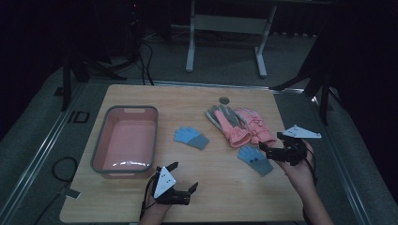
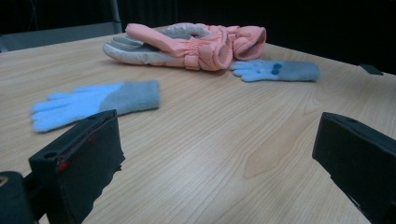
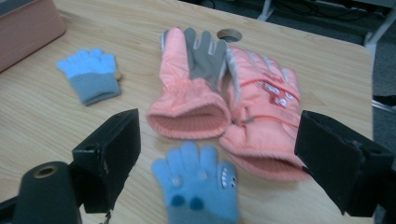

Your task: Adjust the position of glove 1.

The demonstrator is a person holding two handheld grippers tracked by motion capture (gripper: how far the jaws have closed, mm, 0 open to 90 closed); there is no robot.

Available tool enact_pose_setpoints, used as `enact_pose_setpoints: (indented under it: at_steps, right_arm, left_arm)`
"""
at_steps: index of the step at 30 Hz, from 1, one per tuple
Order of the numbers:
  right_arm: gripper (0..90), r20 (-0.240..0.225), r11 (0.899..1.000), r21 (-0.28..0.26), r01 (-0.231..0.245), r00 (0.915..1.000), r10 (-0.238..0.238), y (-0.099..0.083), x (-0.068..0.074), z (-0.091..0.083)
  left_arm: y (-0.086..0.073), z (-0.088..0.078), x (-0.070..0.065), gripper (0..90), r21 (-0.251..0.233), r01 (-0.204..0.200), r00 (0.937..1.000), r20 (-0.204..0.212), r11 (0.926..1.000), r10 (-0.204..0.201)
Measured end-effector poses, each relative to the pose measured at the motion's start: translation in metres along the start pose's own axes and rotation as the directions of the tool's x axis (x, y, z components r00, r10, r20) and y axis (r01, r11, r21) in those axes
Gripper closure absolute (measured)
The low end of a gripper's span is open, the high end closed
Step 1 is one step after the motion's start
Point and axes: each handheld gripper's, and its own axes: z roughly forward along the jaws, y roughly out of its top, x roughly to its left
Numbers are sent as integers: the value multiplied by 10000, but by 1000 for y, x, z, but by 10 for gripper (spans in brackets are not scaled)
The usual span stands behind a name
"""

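Observation:
Two small blue knit gloves with grey cuffs lie on the wooden table: one at the centre [image 1: 191, 137] [image 2: 93, 102] [image 3: 91, 74], the other [image 1: 255, 159] [image 2: 275, 71] [image 3: 198, 186] at the right. Behind them lie two pink ski gloves side by side, one palm up [image 1: 227, 124] [image 3: 187, 88] and one back up [image 1: 257, 125] [image 3: 264, 107]; they appear as a heap [image 2: 187, 44] in the left gripper view. My left gripper [image 1: 184, 176] [image 2: 217, 140] stands open near the front edge, holding nothing. My right gripper [image 1: 271, 141] [image 3: 219, 149] is open just above the right blue glove's fingers.
A pink tub with a grey rim [image 1: 101, 140] [image 3: 25, 28] stands empty at the table's left. A round cable hole [image 1: 224, 100] [image 3: 229, 33] sits near the far edge. Bare wood lies between the grippers along the front.

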Motion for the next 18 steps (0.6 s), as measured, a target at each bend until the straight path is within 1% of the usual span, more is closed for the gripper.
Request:
enact_pose_setpoints:
  at_steps: [1, 3, 4, 5, 7, 9, 11, 12, 14, 18]
  right_arm:
    - [144, -188, 9999, 84, 65, 9998, -63, 3, 2, 3]
    - [145, -263, 9994, 143, 304, 9992, -300, 7, 6, 9]
    - [146, -380, 9991, 197, 364, 9986, -356, 9, 8, 12]
    - [147, -402, 9991, 166, 380, 9985, -373, 12, 9, 15]
    - [150, -648, 9990, 167, 416, 9971, -405, 16, 13, 21]
    - [173, -828, 9989, -8, 463, 9955, -462, 21, 17, 25]
    - [174, -879, 9979, 16, 648, 9940, -644, 26, 21, 31]
    - [173, -1026, 9976, 48, 691, 9924, -683, 29, 24, 34]
    - [173, -1083, 9962, 133, 862, 9905, -843, 34, 30, 41]
    - [174, -1398, 9935, 287, 1103, 9846, -1052, 42, 41, 55]
  left_arm:
    - [0, 0, 0, 16, -6, 13, 10000, 12, 10000, -13]
    - [0, 0, 0, 15, -7, 30, 10000, 31, 10000, -30]
    - [0, 0, 0, 16, -12, 37, 10000, 33, 10000, -37]
    - [0, 0, 0, 16, 0, 36, 10000, 49, 10000, -36]
    - [0, 0, 0, 15, 4, -11, 10000, 62, 10000, 11]
    - [0, 0, 0, 15, 49, -42, 9999, 110, 10000, 42]
    - [0, 0, 0, 15, 45, -24, 9999, 125, 10000, 23]
    - [0, 0, 0, 15, 33, -16, 9999, 130, 10000, 16]
    - [0, 0, 0, 15, 38, -1, 9999, 158, 10000, 0]
    - [0, 0, 0, 15, 50, 2, 9998, 221, 10000, -3]
